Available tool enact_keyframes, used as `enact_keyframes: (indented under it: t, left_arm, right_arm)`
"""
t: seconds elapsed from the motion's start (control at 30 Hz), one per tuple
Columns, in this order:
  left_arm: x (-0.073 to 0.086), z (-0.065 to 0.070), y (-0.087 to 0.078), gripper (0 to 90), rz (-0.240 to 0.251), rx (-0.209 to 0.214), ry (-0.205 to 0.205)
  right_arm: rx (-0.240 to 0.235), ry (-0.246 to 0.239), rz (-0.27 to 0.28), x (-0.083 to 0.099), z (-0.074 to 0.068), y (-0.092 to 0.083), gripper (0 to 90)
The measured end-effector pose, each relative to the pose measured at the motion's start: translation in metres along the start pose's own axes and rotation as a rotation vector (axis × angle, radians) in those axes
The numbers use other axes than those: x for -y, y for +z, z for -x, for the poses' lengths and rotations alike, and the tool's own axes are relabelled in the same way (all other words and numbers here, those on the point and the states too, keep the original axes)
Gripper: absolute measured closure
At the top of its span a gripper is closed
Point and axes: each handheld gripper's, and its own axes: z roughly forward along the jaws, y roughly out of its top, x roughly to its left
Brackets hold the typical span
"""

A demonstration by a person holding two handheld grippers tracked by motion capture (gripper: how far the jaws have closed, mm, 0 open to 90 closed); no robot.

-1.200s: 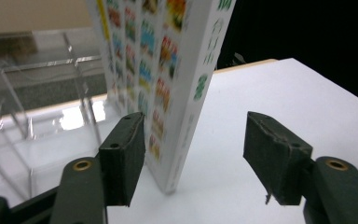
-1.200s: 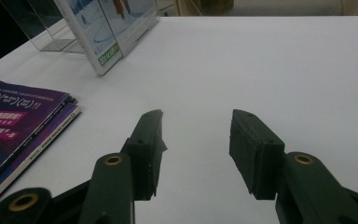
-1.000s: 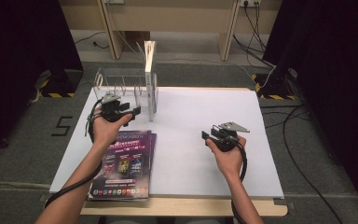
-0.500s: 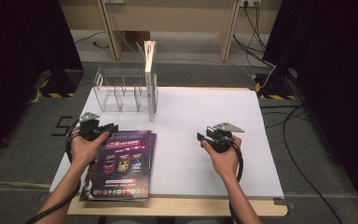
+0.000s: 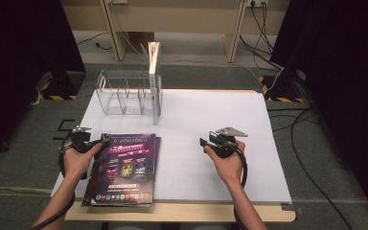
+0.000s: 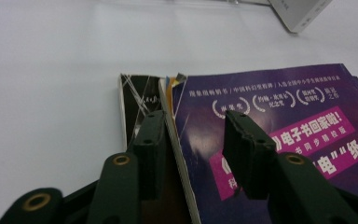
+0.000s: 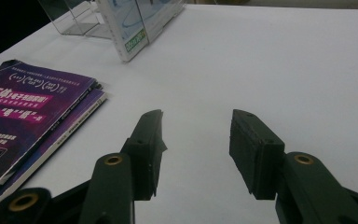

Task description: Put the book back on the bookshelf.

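High view: white table [image 5: 220, 110] with a stack of purple-covered books [image 5: 123, 167] lying flat at its near left corner. The left gripper [image 5: 92, 142] sits low at the stack's far left corner, held in the person's left hand [image 5: 78, 160]. The right gripper [image 5: 207, 142] is in the right hand [image 5: 227, 160] over bare table, well apart from the stack, with its grey plate on top. A clear plastic rack [image 5: 124, 93] stands at the far left of the table, with one book [image 5: 154, 76] upright in its right-hand slot.

Left gripper view: the jaws straddle the spine edge of the top book [image 6: 279, 121]. One pad [image 6: 150, 149] is down beside the spine, over the dark cover of a lower book [image 6: 135, 100]; the other pad [image 6: 247, 154] is above the purple cover. The jaws have just been opening, about half apart, with the top book's edge between them. The pads do not appear to press on it; no firm grip visible.

Right gripper view: the right gripper's jaws are wide apart, nothing between them, white table beneath. The stack's corner lies at the left, and the rack's base with the upright book at the top left.
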Motion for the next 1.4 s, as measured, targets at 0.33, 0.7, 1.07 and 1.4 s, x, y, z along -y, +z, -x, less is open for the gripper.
enact_keyframes:
  t: [0.33, 0.7, 1.07, 1.4]
  left_arm:
    - [0.012, -0.001, 0.005, 60.3, -0.018, 0.055, -0.057]
    - [0.014, 0.008, -0.004, 63.6, -0.026, 0.012, 0.006]
    - [0.010, 0.013, -0.008, 67.9, -0.038, 0.035, 0.028]
    - [0.015, 0.031, 0.001, 69.5, -0.078, 0.079, 0.034]
  right_arm:
    - [-0.020, -0.015, -0.020, 0.000, -0.007, 0.007, 54.4]
    - [-0.052, -0.044, -0.060, 0.003, -0.022, 0.020, 54.4]
    - [-0.070, -0.063, -0.099, 0.004, -0.033, 0.030, 54.3]
    - [-0.105, -0.082, -0.126, 0.003, -0.042, 0.038, 54.0]
